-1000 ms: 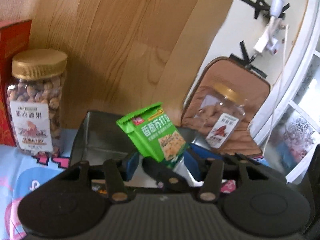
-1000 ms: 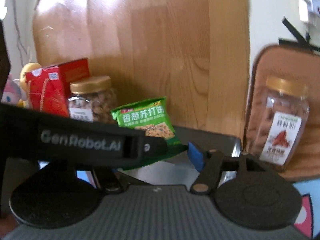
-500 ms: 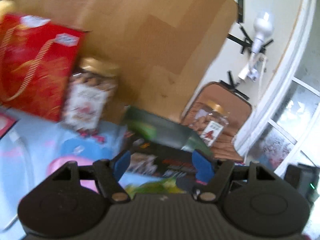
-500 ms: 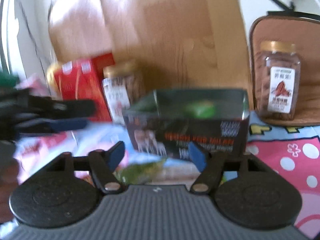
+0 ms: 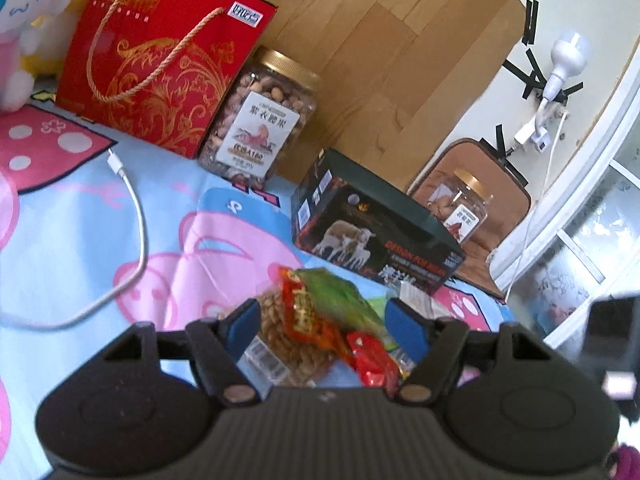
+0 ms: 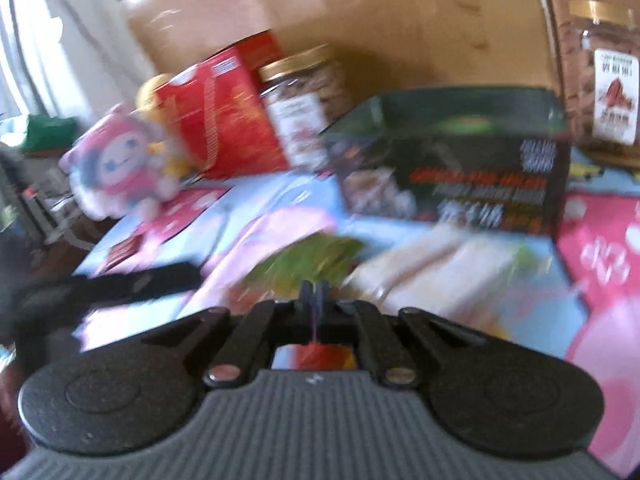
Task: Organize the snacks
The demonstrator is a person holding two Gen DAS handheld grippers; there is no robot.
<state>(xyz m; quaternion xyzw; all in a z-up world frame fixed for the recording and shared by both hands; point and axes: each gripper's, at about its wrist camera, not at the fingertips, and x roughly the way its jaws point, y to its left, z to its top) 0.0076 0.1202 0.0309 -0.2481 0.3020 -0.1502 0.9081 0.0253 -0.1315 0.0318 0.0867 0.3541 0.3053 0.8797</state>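
A dark open box (image 5: 376, 236) stands on the cartoon cloth; it also shows, blurred, in the right wrist view (image 6: 460, 172). My left gripper (image 5: 324, 328) is open, just above a pile of snack packets: a peanut bag (image 5: 288, 344), a green packet (image 5: 340, 300) and a red packet (image 5: 372, 360). My right gripper (image 6: 313, 294) is shut, its jaws pinching the edge of a red and green packet (image 6: 316, 354) by the blurred pile (image 6: 320, 256). The left gripper's arm (image 6: 120, 284) shows at the left.
A red gift bag (image 5: 160, 56), a gold-lidded nut jar (image 5: 260, 120) and a plush toy (image 5: 24, 12) line the wooden back board. A second nut jar (image 5: 460, 208) stands on a brown mat at the right. A white cable (image 5: 132, 208) lies on the cloth.
My left gripper let go of the green cracker packet over the box and drew back and down to the pile. My right gripper also drew back, lowered and closed on a packet.
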